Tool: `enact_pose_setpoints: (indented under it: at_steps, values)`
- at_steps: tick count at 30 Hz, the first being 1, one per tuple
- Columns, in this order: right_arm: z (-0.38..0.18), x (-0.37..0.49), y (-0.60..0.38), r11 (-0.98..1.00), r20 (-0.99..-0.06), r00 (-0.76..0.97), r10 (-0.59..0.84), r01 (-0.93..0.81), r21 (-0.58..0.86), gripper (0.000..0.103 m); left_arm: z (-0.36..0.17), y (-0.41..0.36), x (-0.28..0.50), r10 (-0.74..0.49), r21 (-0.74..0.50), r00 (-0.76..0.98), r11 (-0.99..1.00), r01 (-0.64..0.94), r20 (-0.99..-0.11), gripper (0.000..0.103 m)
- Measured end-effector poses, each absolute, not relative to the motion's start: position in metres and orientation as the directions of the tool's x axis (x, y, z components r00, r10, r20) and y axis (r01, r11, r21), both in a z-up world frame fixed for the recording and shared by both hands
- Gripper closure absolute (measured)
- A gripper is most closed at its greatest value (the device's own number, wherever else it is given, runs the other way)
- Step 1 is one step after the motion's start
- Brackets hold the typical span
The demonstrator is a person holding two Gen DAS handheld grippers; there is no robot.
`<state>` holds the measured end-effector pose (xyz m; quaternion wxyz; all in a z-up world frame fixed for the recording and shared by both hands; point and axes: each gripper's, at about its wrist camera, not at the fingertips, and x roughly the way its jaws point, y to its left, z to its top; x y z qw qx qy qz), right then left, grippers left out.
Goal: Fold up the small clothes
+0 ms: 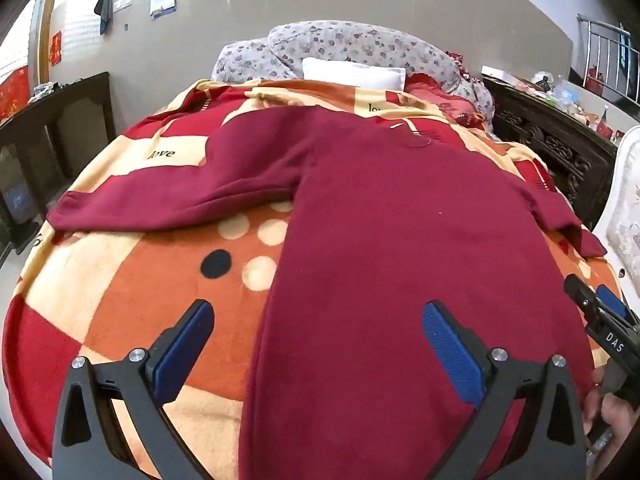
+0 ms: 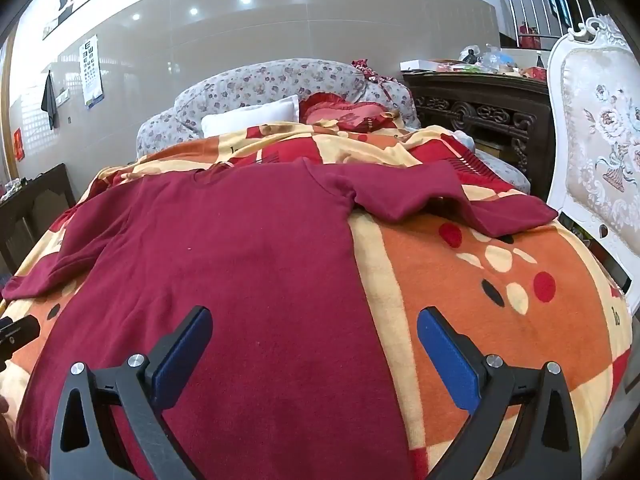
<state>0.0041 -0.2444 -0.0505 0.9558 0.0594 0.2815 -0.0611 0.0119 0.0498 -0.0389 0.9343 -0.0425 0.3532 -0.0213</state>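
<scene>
A dark red long-sleeved top (image 1: 380,240) lies spread flat on a patterned blanket (image 1: 132,280), collar far, hem near, both sleeves stretched sideways. My left gripper (image 1: 316,340) hovers open over the top's left hem edge, with nothing between its blue pads (image 1: 450,348). In the right wrist view the same top (image 2: 240,264) fills the left half. My right gripper (image 2: 312,344) stands open above the top's right hem edge, holding nothing. The right gripper (image 1: 600,320) also shows at the left view's right edge, with a hand (image 1: 608,408) on it.
The blanket (image 2: 500,300) covers a bed with a white pillow (image 2: 250,120) and a floral quilt (image 2: 280,80) at its head. A dark carved cabinet (image 2: 476,116) and a white upholstered chair (image 2: 596,140) stand on the right. A dark bench (image 1: 56,128) stands left.
</scene>
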Motion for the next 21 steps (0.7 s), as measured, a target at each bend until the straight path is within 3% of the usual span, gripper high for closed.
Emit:
enact_pose_setpoints:
  at_steps: [12,21]
  values:
    - [-0.051,0.004,-0.245,0.986,-0.546,0.833,-0.088,0.151,0.071,0.0,-0.046,0.046,0.023,-0.054,-0.087,0.726,0.996,-0.008,-0.685,0.0]
    - [-0.054,0.006,-0.239,0.988,-0.549,0.829,-0.108,0.153,0.038,0.0,-0.021,0.05,0.038,-0.055,-0.112,0.786,0.994,-0.018,-0.616,0.0]
